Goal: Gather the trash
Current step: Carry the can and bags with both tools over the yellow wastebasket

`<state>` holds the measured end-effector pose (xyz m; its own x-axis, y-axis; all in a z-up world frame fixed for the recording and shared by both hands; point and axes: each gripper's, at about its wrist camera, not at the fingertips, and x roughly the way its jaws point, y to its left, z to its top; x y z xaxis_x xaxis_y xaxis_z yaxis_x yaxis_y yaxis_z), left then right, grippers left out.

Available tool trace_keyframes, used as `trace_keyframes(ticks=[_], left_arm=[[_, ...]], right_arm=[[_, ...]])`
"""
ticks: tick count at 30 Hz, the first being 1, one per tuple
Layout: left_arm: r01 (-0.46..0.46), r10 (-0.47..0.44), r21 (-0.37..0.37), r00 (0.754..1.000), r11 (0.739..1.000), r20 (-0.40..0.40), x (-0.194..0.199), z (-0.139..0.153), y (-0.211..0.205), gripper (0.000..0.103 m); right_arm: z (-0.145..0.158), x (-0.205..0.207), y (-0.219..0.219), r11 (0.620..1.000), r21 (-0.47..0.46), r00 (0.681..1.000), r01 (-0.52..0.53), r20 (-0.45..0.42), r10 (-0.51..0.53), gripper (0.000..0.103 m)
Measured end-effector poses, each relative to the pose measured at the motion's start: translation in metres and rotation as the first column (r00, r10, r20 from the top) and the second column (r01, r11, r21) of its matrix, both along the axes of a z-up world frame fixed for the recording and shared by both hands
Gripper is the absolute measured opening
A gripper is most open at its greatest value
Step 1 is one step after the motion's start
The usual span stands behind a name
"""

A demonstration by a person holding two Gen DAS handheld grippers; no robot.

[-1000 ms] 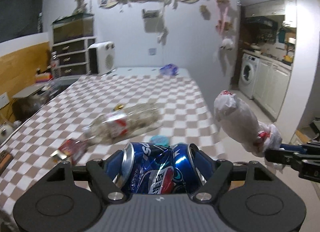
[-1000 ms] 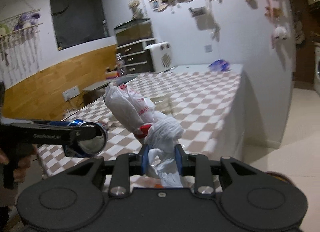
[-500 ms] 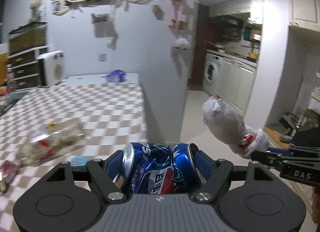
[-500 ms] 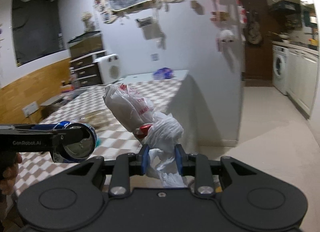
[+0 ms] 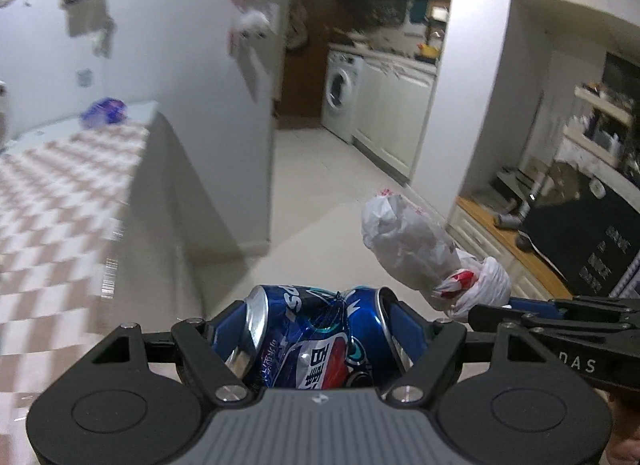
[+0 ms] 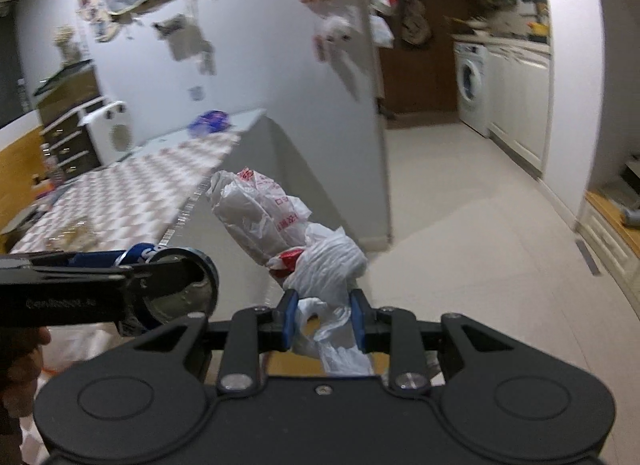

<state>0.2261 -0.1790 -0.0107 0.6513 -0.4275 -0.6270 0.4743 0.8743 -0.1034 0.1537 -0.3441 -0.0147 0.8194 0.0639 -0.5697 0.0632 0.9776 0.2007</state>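
- Crushed blue can (image 5: 316,339) sits crosswise in the left gripper (image 5: 318,329), pads clamped on its two ends, carried in the air just off the corner of the checkered table (image 5: 60,201).
- Knotted white plastic bag (image 6: 280,225) rides in the right gripper (image 6: 323,323), jaws pinching its twisted neck, also just beside that table's edge.
- No bin in sight from here.
- Risk, I'd say: the thin neck slipping through the pads, or the dented can squirting out, if either hand swings hard.
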Motion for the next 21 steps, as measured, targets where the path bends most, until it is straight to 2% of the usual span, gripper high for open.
trace_keyframes(ticks=[4, 10, 17, 21], left_arm=[[0.055, -0.053, 0.033, 0.997, 0.998, -0.056, 0.023, -0.029, -0.025, 0.078], [0.143, -0.122, 0.131, 0.98, 0.981, -0.155, 0.064, -0.079, -0.051, 0.079], [0.213, -0.157, 0.261, 0.963, 0.942, -0.219, 0.088, -0.128, -0.062, 0.079], [0.219, -0.155, 0.272, 0.959, 0.937, -0.237, 0.097, -0.141, -0.058, 0.079]], right_arm=[[-0.017, 0.008, -0.017, 0.998, -0.001, 0.997, 0.062, -0.051, -0.062, 0.029], [-0.044, 0.022, -0.041, 0.992, 0.013, 0.984, 0.124, -0.131, -0.121, 0.029], [-0.083, 0.063, -0.041, 0.99, 0.059, 0.961, 0.128, -0.253, -0.109, 0.029], [-0.103, 0.092, -0.034, 0.991, 0.069, 0.945, 0.118, -0.314, -0.091, 0.029]])
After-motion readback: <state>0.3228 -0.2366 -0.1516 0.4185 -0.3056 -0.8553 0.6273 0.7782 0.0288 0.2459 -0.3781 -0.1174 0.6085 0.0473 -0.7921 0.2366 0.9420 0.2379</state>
